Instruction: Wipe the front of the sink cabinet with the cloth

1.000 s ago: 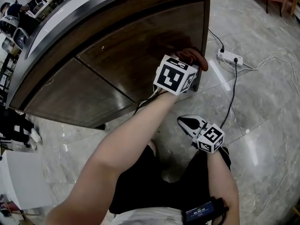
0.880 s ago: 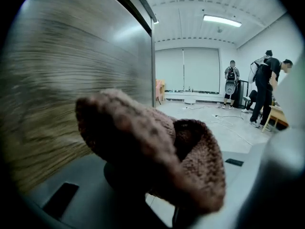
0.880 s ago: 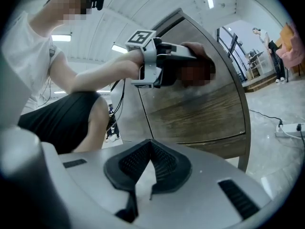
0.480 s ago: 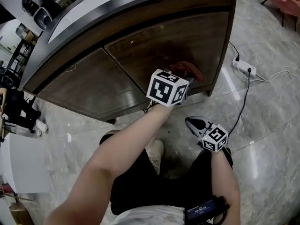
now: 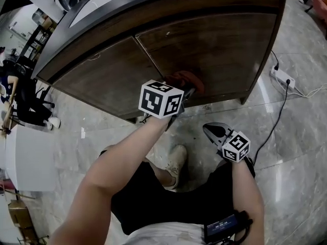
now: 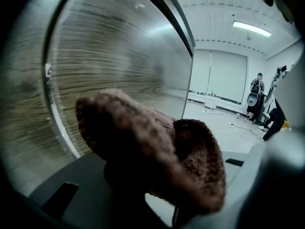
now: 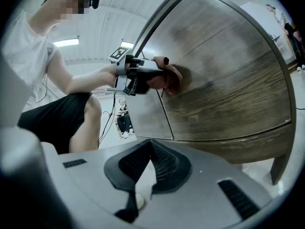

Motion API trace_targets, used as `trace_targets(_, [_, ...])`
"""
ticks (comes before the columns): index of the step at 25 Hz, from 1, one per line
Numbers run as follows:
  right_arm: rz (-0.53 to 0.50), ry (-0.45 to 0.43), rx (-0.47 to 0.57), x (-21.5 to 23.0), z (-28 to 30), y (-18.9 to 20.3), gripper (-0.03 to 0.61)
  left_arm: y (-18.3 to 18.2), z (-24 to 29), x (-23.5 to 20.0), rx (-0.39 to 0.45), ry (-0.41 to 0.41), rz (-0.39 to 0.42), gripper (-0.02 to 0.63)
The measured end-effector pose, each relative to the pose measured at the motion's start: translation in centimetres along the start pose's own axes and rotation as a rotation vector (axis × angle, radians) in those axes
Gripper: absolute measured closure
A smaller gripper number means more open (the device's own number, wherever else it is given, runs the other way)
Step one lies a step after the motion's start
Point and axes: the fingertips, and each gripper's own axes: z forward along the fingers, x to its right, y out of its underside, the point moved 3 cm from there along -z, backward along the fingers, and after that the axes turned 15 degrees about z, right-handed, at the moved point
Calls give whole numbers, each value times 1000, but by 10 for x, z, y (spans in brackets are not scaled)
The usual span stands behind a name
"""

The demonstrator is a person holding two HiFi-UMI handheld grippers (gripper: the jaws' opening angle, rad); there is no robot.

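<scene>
Left gripper (image 5: pixel 182 92) is pinching a reddish-brown knitted cloth (image 5: pixel 187 80), its jaws closed on the bunched fabric, which is bulging out over them in the left gripper view (image 6: pixel 157 147). The cloth is pressing against the dark wood front of the sink cabinet (image 5: pixel 219 45), low on the right-hand door, just right of the vertical seam (image 5: pixel 149 59) between the two doors; the right gripper view is showing the same contact from the side (image 7: pixel 169 76). The marker cube (image 5: pixel 161 99) is facing up toward the head camera. Right gripper (image 5: pixel 211 130) is hanging apart from the cabinet, low over the grey marble floor (image 5: pixel 291 152) beside the person's knee, with its ridged pads (image 7: pixel 164 162) pressed together at the tips and nothing between them. A white power strip (image 5: pixel 282 76) is lying on the floor just beyond the cabinet's right corner, its cable trailing away.
</scene>
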Motion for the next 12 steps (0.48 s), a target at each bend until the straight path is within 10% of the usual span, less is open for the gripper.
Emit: trace_targets(12, [-19,-62,-23,-18,23,-4,566,79,-23,-43,-237,-68,-104,491])
